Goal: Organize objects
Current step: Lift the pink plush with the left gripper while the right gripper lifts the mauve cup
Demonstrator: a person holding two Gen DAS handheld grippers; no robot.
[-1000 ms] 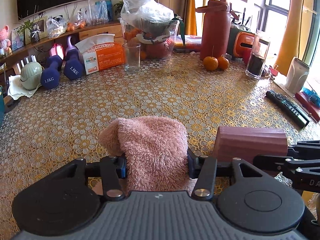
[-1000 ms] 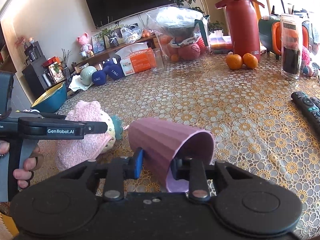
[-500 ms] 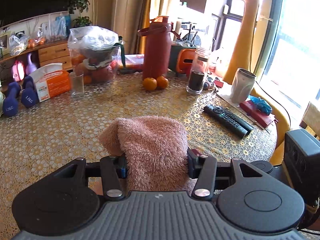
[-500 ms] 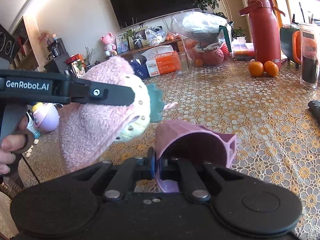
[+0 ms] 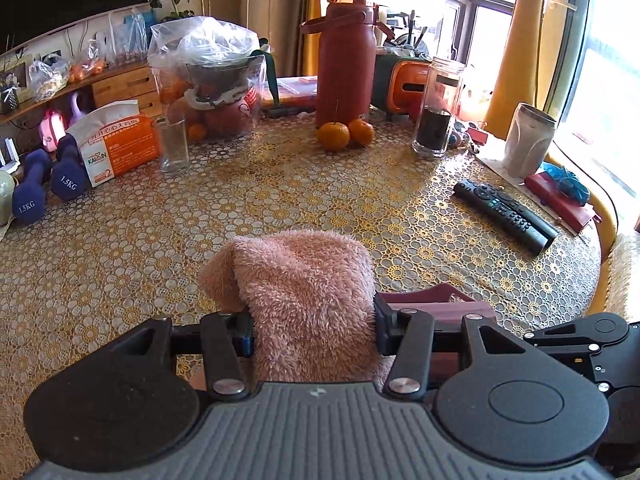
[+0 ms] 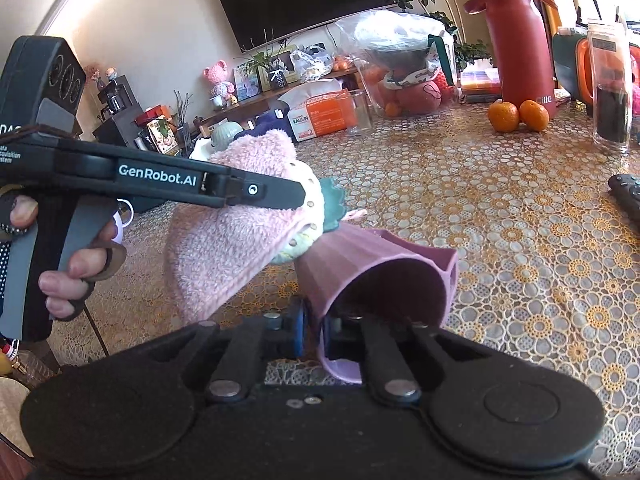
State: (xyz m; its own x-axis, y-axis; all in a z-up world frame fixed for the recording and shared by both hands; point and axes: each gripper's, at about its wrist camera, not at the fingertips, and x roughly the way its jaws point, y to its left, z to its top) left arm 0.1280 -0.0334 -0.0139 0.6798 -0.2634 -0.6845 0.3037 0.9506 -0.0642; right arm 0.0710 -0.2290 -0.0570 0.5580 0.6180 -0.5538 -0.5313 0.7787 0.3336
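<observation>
Sunlit living-room clutter rings a round surface (image 5: 304, 184) covered in gold lace-pattern cloth: a red flask, two oranges, a glass jar and a remote toward the right of the left wrist view, dumbbells and a tissue box at the left.

We hold the left gripper (image 5: 314, 330) closed on a fluffy pink plush toy (image 5: 304, 292), its fingers pressing into the fur from both sides. In the right wrist view the same toy (image 6: 236, 236) sits left of centre, lifted off the surface, with a cream and teal part poking out toward the cup.

Our right gripper (image 6: 314, 326) pinches the wall of a ribbed mauve cup (image 6: 384, 276) near its rim, jaws nearly together, one finger inside and one outside. The cup is tipped on its side, its mouth facing back toward the right wrist camera and its base pointing away, so its long axis runs roughly up-frame and slightly left. In the left wrist view only a sliver of the cup (image 5: 436, 300) shows, just right of the toy.

What matters for us next: the toy lies to the left of and a little above the cup, touching or almost touching its outer wall near the base, not at its mouth. If the toy is meant to go inside, we judge that the mouth must first turn toward it.
</observation>
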